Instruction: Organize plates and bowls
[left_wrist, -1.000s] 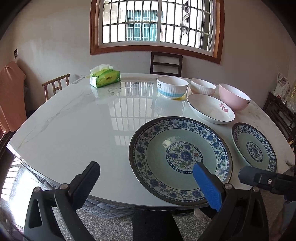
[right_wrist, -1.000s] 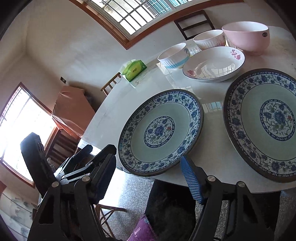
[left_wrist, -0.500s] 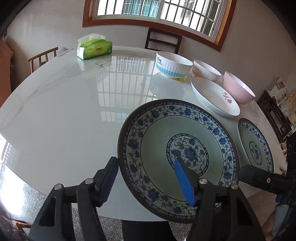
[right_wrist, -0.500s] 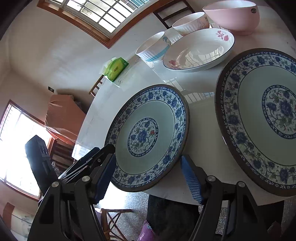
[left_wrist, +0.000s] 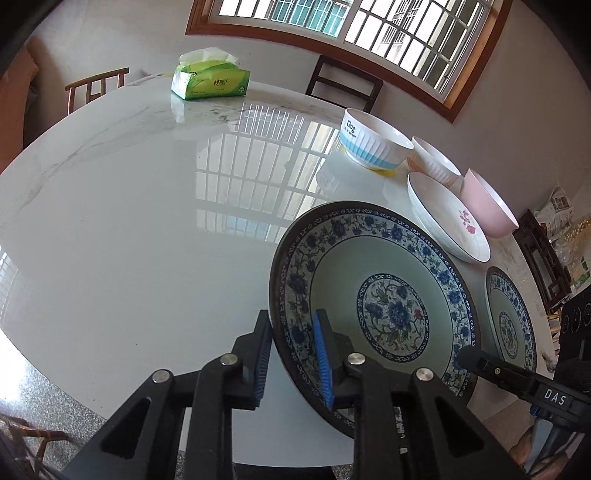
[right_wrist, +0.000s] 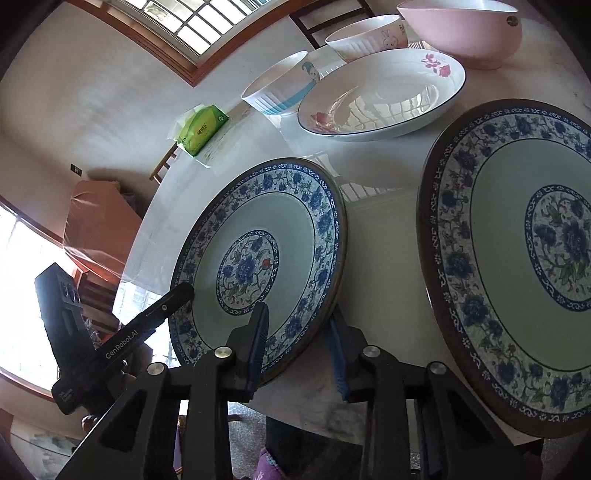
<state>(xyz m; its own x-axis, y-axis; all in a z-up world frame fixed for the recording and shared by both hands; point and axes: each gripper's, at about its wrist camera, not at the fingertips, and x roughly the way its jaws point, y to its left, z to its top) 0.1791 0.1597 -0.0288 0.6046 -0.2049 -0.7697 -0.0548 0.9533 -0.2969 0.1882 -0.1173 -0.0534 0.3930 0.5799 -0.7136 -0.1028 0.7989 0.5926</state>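
Observation:
A large blue-and-white floral plate (left_wrist: 384, 306) lies at the near edge of the round marble table (left_wrist: 147, 206). My left gripper (left_wrist: 293, 354) is shut on its near-left rim, one finger under, one on top. The same plate shows in the right wrist view (right_wrist: 266, 258), where my right gripper (right_wrist: 297, 350) straddles its near rim with the jaws narrowed around it. A second floral plate (right_wrist: 524, 258) lies to the right, also seen in the left wrist view (left_wrist: 511, 325).
Behind the plates are a white flower dish (left_wrist: 447, 218), a pink bowl (left_wrist: 487, 206), a rabbit-print white bowl (right_wrist: 369, 37) and a blue-striped bowl (left_wrist: 373, 140). A green tissue pack (left_wrist: 210, 79) sits far back. Chairs stand around the table.
Both grippers moved in to the left floral plate and narrowed around its near rim; the left one closed on it. The plate looks slightly tilted now.

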